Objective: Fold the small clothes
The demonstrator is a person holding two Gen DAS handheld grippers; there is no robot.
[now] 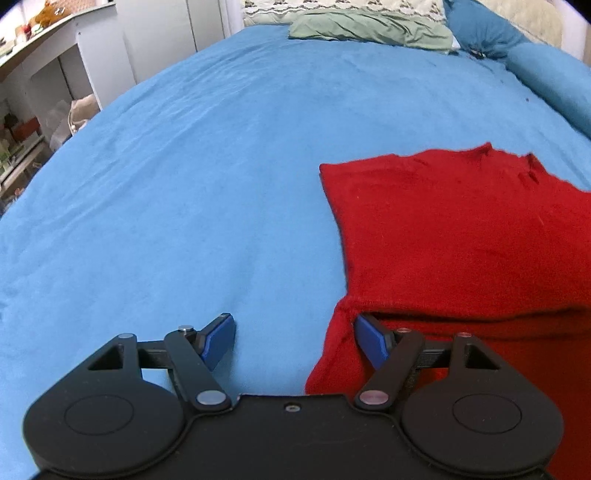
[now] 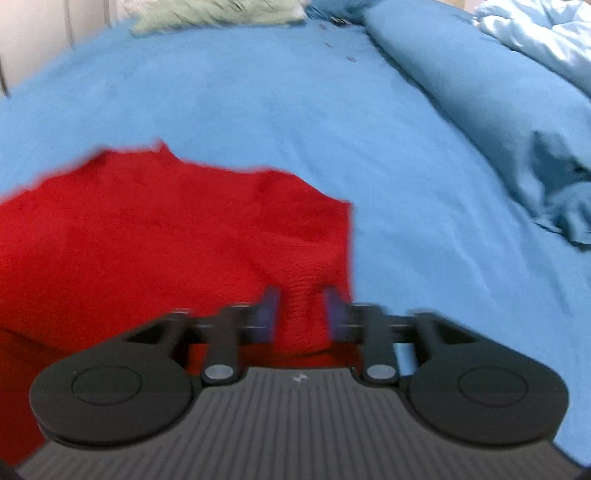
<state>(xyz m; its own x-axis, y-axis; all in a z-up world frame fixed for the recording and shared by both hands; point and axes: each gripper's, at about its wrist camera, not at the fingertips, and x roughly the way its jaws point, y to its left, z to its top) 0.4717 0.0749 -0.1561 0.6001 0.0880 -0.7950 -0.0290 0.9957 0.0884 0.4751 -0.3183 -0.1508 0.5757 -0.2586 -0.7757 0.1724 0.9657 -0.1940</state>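
A red knitted garment (image 1: pixel 461 236) lies flat on the blue bedsheet (image 1: pixel 184 184), its near part folded over into a doubled edge. My left gripper (image 1: pixel 295 341) is open at the garment's near left corner; its right finger (image 1: pixel 371 341) rests on the red cloth and its left finger on the sheet. In the right wrist view the garment (image 2: pixel 166 236) fills the left half. My right gripper (image 2: pixel 301 314) is partly closed with a ridge of red cloth bunched between its fingers near the garment's right edge. The view is blurred.
A green cloth (image 1: pixel 369 31) and patterned pillows lie at the head of the bed. A rolled blue duvet (image 2: pixel 498 110) runs along the right side. White shelving (image 1: pixel 55 74) stands left of the bed.
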